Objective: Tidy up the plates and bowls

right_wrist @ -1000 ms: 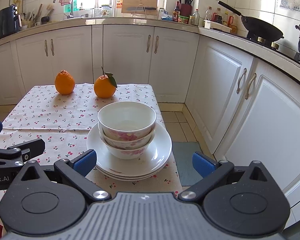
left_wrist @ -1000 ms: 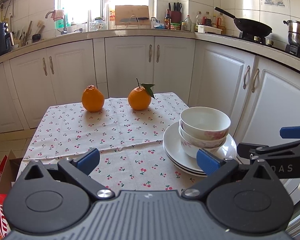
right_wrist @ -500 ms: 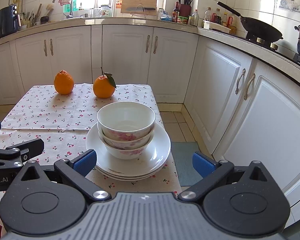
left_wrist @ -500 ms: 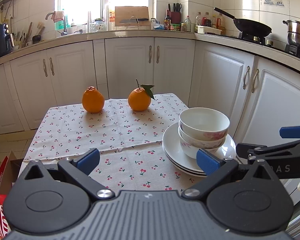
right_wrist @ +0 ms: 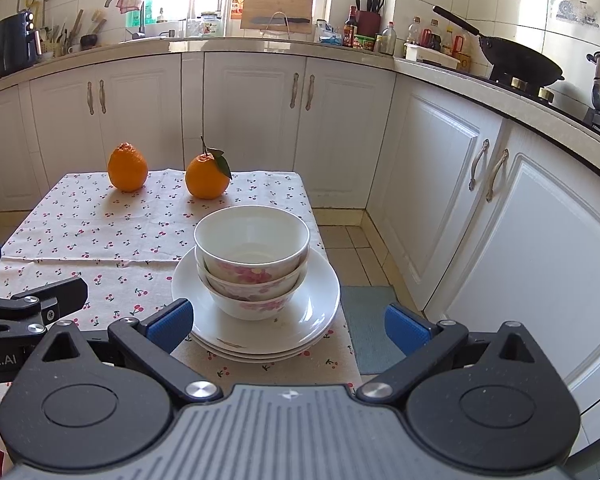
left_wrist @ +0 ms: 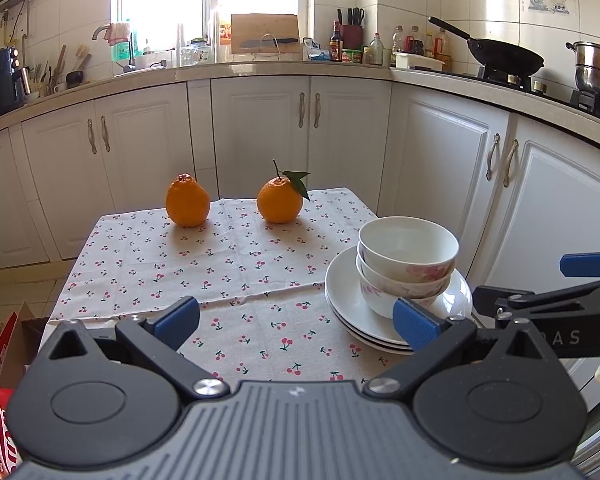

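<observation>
Both grippers hang spread wide and empty. The right gripper (right_wrist: 286,320) faces the nested bowls (right_wrist: 252,260), which sit on the stacked plates (right_wrist: 316,308) just ahead of its fingers. From the left gripper (left_wrist: 296,316), that pile lies ahead and to its right. The pile sits near the table edge beyond the right gripper's right finger; I'd guess a nudge there could tip it to the floor. Cherry-print tablecloth (left_wrist: 220,256), two oranges (left_wrist: 188,200) farther ahead, white cabinets (right_wrist: 252,120) behind.

Bare tablecloth (left_wrist: 228,264) left of stacked bowls (right_wrist: 252,260), two oranges (right_wrist: 207,176) well behind
</observation>
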Tool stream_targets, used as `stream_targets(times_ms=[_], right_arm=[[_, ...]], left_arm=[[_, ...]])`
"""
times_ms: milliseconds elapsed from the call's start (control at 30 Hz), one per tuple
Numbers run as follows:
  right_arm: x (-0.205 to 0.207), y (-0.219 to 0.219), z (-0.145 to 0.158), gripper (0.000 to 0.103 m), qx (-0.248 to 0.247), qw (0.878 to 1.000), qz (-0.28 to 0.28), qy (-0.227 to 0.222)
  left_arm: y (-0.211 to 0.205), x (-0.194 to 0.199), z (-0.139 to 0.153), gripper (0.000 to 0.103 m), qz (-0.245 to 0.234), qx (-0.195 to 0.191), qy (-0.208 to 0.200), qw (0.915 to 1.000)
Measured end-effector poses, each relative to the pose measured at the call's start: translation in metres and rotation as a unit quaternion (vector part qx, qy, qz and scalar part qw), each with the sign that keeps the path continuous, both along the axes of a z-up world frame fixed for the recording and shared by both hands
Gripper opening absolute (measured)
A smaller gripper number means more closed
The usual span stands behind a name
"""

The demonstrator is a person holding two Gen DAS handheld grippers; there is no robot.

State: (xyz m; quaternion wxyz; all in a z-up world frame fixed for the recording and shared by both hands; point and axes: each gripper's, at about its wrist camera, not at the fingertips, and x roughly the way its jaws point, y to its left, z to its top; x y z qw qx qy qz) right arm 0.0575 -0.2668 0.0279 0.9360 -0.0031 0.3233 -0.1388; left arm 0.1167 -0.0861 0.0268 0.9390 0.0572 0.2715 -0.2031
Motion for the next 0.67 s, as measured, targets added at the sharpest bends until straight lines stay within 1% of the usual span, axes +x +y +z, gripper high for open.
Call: stream_targets(times_ms=[667], right_arm=[[-0.0001, 0.0016, 0.0007, 0.103, -0.004, 1.0, 0.0, 0.0]], left_arm=[[0.0002, 0.0003, 0.0006, 0.102, 0.001, 0.0, 0.0, 1.0]])
